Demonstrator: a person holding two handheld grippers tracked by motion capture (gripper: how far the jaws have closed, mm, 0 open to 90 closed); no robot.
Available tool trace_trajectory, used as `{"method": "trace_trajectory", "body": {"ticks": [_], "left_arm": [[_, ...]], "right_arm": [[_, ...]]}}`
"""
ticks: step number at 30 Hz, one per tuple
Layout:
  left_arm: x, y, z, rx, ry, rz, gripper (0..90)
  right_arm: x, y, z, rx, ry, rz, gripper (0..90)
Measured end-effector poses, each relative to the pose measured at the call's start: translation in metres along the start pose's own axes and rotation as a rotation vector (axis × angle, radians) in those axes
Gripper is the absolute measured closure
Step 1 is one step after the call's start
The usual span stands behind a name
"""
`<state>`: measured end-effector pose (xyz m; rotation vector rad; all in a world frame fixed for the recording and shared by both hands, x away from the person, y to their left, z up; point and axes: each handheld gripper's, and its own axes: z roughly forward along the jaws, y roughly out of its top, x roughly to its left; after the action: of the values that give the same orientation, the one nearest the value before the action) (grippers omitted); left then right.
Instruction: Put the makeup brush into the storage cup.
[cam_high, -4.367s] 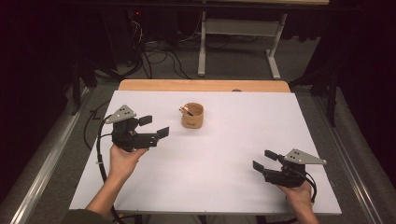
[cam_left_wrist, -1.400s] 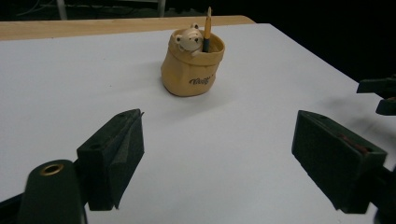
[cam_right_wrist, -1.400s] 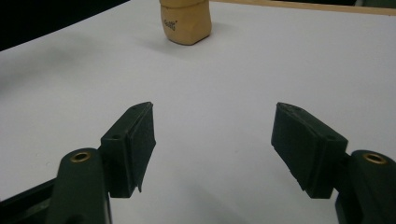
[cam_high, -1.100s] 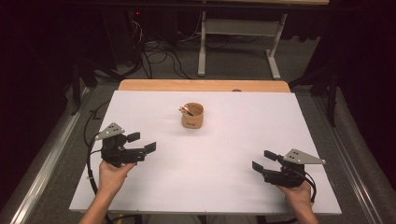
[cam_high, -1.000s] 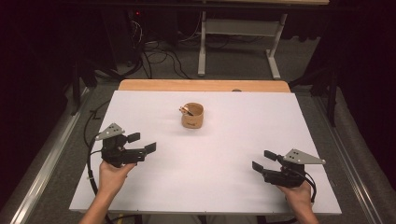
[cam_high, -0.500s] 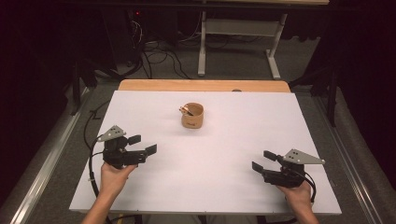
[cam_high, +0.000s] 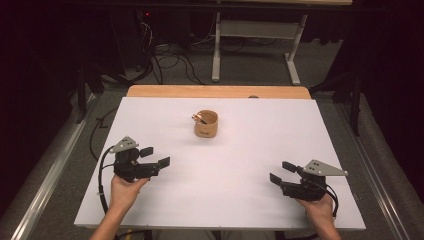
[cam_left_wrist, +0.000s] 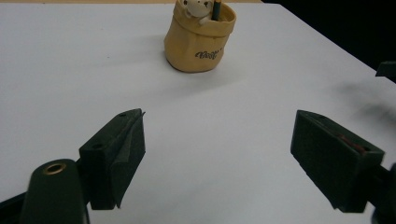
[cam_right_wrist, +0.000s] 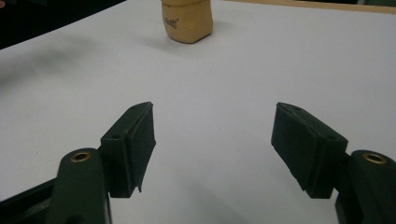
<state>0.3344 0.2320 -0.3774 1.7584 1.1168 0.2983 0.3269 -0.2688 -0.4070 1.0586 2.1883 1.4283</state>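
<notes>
The left gripper (cam_high: 155, 157) and right gripper (cam_high: 282, 172) rest near on the counter (cam_high: 250, 150), jaws apart and empty. A tan pouch (cam_high: 206, 124) stands far off between them.

The white table (cam_high: 240, 150) is lit evenly and brightly from above, while everything around it is swallowed in near-black. Soft smeared shadows are thrown at the right edge of the left gripper view (upper left in the right one). Close-up jaws are rendered slightly soft.
</notes>
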Motion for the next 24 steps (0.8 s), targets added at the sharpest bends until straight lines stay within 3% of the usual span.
{"method": "trace_trajectory", "body": {"ticks": [10, 24], "left_arm": [[0.001, -0.005, 0.004, 0.007, 0.005, -0.008, 18.9], [-0.001, -0.012, 0.01, 0.01, 0.039, 0.022, 19.6]], "right_arm": [[0.0, 0.0, 0.0, 0.001, 0.001, -0.001, 32.2], [0.0, 0.0, 0.0, 0.003, 0.0, -0.003, 32.2]]}}
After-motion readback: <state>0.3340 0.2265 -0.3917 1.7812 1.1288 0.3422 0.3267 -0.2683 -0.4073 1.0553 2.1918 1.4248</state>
